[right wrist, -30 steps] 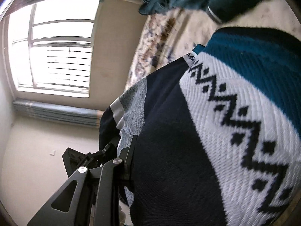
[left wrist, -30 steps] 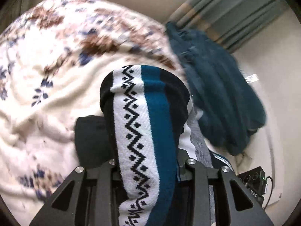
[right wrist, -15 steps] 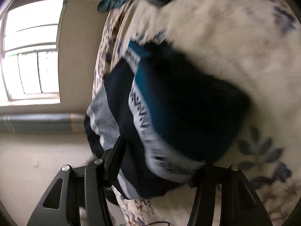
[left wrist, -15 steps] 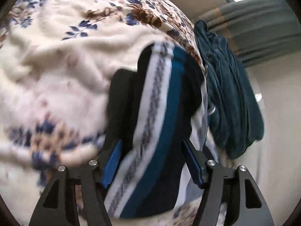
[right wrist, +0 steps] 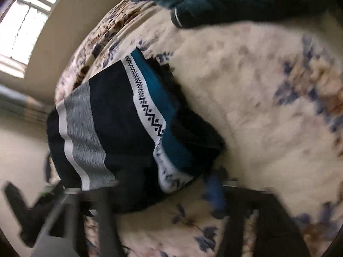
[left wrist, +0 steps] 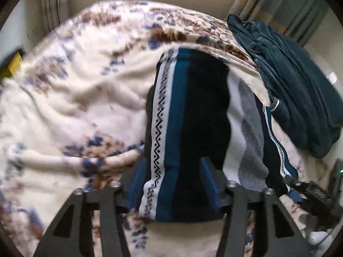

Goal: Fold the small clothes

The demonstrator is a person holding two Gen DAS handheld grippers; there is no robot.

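Navy, teal and white knit lies folded on the bed: the small striped garment (left wrist: 188, 115) rests on a cream blanket (left wrist: 70, 98) printed with brown and blue flowers. In the left wrist view its top layer shows a white band with a black zigzag, a teal stripe and a broad navy stripe; a lower layer with white and grey stripes spreads out to the right of it.

The left gripper (left wrist: 174, 182) points steeply down at the near end of the fold. Its jaws have just been opening and now stand apart, with the end of the garment lying between the blue pads (left wrist: 209, 184); the right pad sits against the navy cloth and the left one just beside the white band, but the cloth lies slack and flat, not pinched.

The right gripper (right wrist: 158, 194) comes at the garment from its other side. Its jaws too have just been opening and stand wide apart. The near edge of the fold lies between them, and the blue pad on the right is beside the cloth, clear of it. This view is blurred, so the left finger shows only as a dark bar below the grey stripe.

Beyond the garment, a dark teal piece of clothing (left wrist: 300, 98) is heaped at the bed's far edge, well apart. Grey-green curtains (left wrist: 285, 6) hang behind it, and a bright window (right wrist: 23, 27) shows in the right wrist view.
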